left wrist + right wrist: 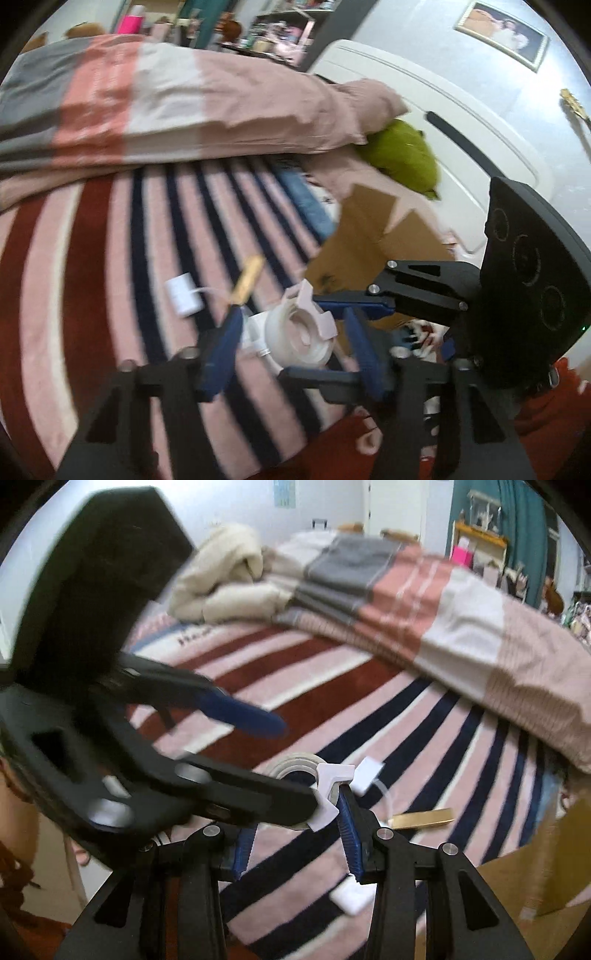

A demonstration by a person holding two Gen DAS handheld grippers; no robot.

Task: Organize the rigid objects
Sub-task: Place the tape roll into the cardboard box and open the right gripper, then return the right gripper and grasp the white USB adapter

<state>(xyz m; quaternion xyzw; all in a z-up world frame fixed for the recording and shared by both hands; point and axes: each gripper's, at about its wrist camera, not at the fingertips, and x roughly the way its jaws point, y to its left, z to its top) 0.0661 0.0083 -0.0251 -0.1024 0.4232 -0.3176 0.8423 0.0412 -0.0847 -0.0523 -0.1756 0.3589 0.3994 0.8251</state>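
Above a striped bedspread (92,258), the wide-open left gripper (295,328) flanks a tape dispenser (303,332) pinched by the right gripper (299,812); cardboard box (373,236) alongside.

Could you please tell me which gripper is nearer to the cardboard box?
Right. The right gripper, clamping the tape roll, sits beside the cardboard box; the left gripper is across the roll, farther off.

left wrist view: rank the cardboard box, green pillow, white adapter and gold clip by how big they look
1. cardboard box
2. green pillow
3. white adapter and gold clip: these two look about alike, so no ranking between them.
The pillow lies farther back and is partly hidden by the blanket, so its true size is unsure.
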